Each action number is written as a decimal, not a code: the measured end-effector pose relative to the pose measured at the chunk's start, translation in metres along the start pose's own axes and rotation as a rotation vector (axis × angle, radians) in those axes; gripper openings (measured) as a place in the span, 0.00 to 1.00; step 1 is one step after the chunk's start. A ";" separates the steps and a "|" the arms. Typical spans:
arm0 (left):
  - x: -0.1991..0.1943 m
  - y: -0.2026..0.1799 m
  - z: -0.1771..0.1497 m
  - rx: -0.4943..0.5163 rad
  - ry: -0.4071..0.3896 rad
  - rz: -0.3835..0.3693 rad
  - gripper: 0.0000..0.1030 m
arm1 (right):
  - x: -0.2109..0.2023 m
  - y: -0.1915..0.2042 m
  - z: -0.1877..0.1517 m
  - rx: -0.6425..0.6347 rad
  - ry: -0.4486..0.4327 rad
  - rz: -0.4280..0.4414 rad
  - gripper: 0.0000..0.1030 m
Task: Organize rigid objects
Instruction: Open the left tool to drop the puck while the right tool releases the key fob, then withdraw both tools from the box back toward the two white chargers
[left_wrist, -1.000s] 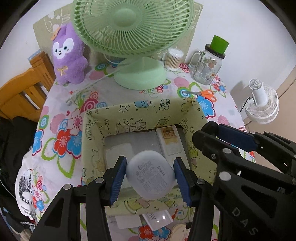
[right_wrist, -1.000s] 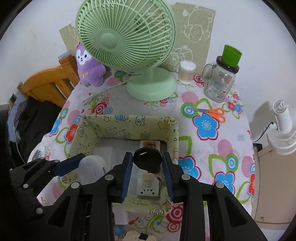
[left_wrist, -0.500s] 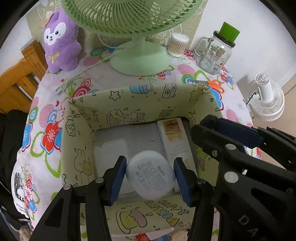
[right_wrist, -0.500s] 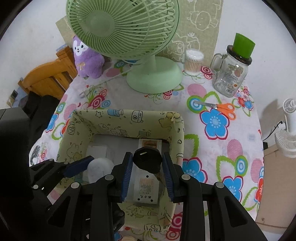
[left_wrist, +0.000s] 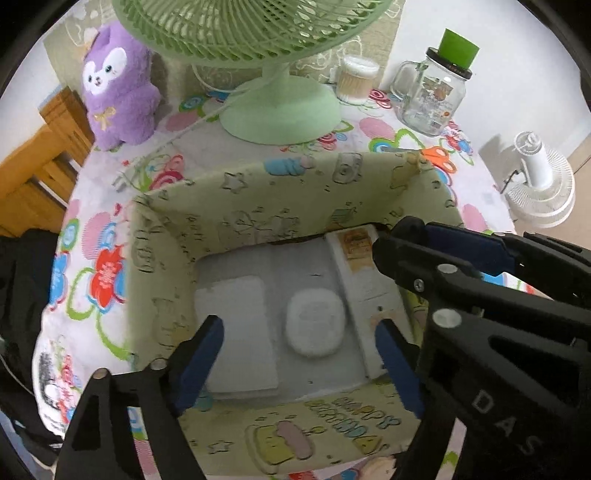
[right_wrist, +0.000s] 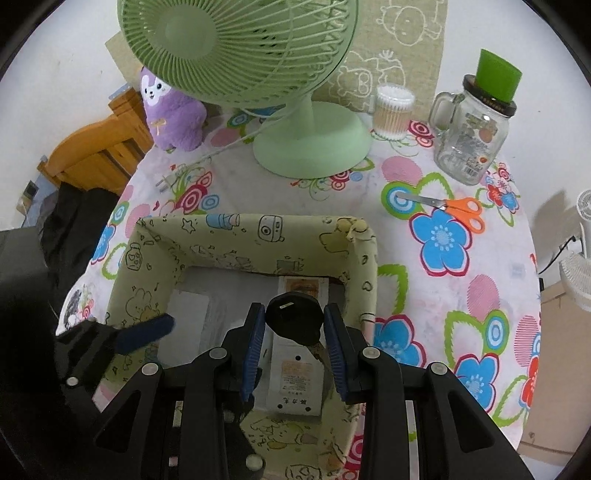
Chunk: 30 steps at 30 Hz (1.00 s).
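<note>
While both grippers hang over the box, the scene reads as follows
Left gripper (left_wrist: 299, 336): jaws opening, blue pads wide apart, nothing pressed between them; it points steeply down into the box
White case (left_wrist: 315, 324): rounded, lying free on the box floor below the gap between the left pads, touching neither pad
Right gripper (right_wrist: 293, 338): pads clamped on a black round piece (right_wrist: 293, 318), held above the box's right half; what hangs under the piece cannot be told
Box (right_wrist: 258, 236): pale green fabric, cartoon prints, open top, grey floor; the landmark for all below
Inside the box, left: flat white card (left_wrist: 236, 332), just beside the case
Inside the box, right: long white pack (right_wrist: 293, 373) lying along the right wall, directly under the black piece
Behind the box: green fan (right_wrist: 240, 48) on its round base
Behind the box, left: purple plush (right_wrist: 171, 110), with a wooden chair (right_wrist: 96, 155) further left
Behind the box, right: tub of cotton swabs (right_wrist: 393, 110) and a glass jar (right_wrist: 472, 140) with a green cap
Right of the box: orange scissors (right_wrist: 454, 206), well apart from it
Under the box: floral tablecloth (right_wrist: 443, 295)
Far right of the box, off the table: small white fan (left_wrist: 539, 181)
</note>
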<state>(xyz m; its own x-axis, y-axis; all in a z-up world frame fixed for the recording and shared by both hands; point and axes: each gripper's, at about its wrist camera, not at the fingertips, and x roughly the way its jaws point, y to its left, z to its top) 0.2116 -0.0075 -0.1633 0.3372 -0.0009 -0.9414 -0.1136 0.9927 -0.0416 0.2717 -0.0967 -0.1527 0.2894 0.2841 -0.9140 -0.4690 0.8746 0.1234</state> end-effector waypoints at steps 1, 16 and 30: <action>-0.001 0.003 0.000 0.000 -0.002 0.013 0.88 | 0.001 0.001 0.000 -0.003 0.002 0.004 0.34; -0.011 0.017 0.002 0.006 -0.007 0.031 0.95 | 0.027 0.023 0.006 -0.023 0.075 0.071 0.35; -0.022 0.009 -0.012 0.061 -0.008 0.023 0.96 | -0.003 0.021 -0.010 -0.021 0.014 0.033 0.83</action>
<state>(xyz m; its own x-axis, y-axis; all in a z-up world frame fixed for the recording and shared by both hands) 0.1920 0.0004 -0.1470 0.3430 0.0226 -0.9391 -0.0639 0.9980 0.0006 0.2522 -0.0834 -0.1511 0.2617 0.3072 -0.9149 -0.4958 0.8561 0.1456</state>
